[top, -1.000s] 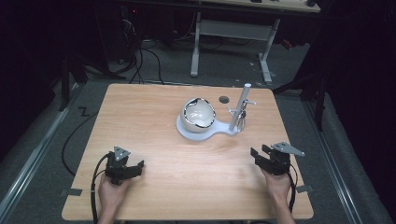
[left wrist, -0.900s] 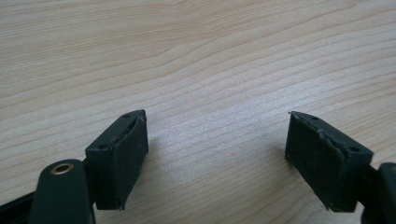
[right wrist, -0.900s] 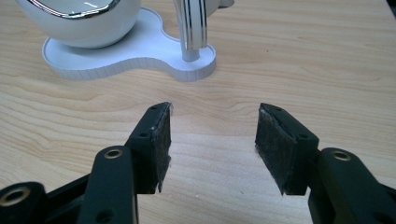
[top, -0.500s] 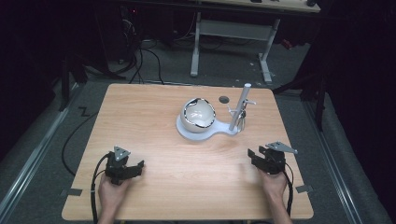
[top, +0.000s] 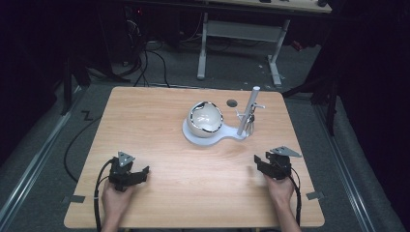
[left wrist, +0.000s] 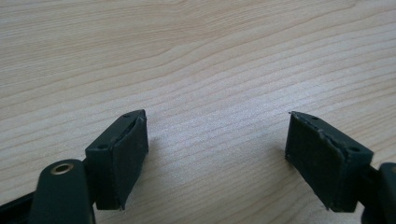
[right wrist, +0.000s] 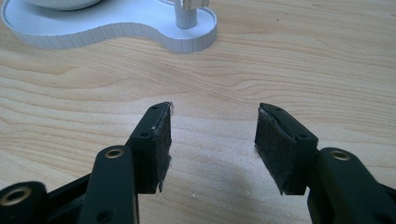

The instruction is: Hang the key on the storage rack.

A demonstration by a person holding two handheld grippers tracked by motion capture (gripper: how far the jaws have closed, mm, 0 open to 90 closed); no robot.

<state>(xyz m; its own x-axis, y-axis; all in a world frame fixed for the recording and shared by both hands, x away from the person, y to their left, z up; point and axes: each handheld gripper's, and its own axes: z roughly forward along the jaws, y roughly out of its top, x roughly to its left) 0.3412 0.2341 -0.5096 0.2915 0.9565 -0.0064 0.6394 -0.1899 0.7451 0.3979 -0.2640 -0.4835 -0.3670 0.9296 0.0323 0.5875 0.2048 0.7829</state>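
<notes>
Two hand-held grippers sit low at your near edge of the bench [top: 145, 111], and both are spread wide with nothing between the jaws. Your left hand-held gripper [top: 137, 176] is down by the near left corner, and in the left gripper view its two black pads [left wrist: 125, 154] hang just over bare wood. Your right hand-held gripper [top: 260, 164] is at the near right, and its nose points up the bench toward the white stand. In the right gripper view its jaws are apart too, and past them you can see the edge of the white base [right wrist: 116, 32]. Farther up, near the middle of the bench, the round white bowl [top: 205, 119] sits on that base [top: 196, 139]. Just to its right, a thin white post [top: 250, 110] stands up from the same base, and some small metal thing hangs on it; it is too small to tell what. A little dark hole [top: 232, 103] is in the bench behind them. You look to be at the very start: the reach. Next, move your right hand-held gripper forward to the post, keep the jaws wide, line them up on both sides, then squeeze softly.
</notes>
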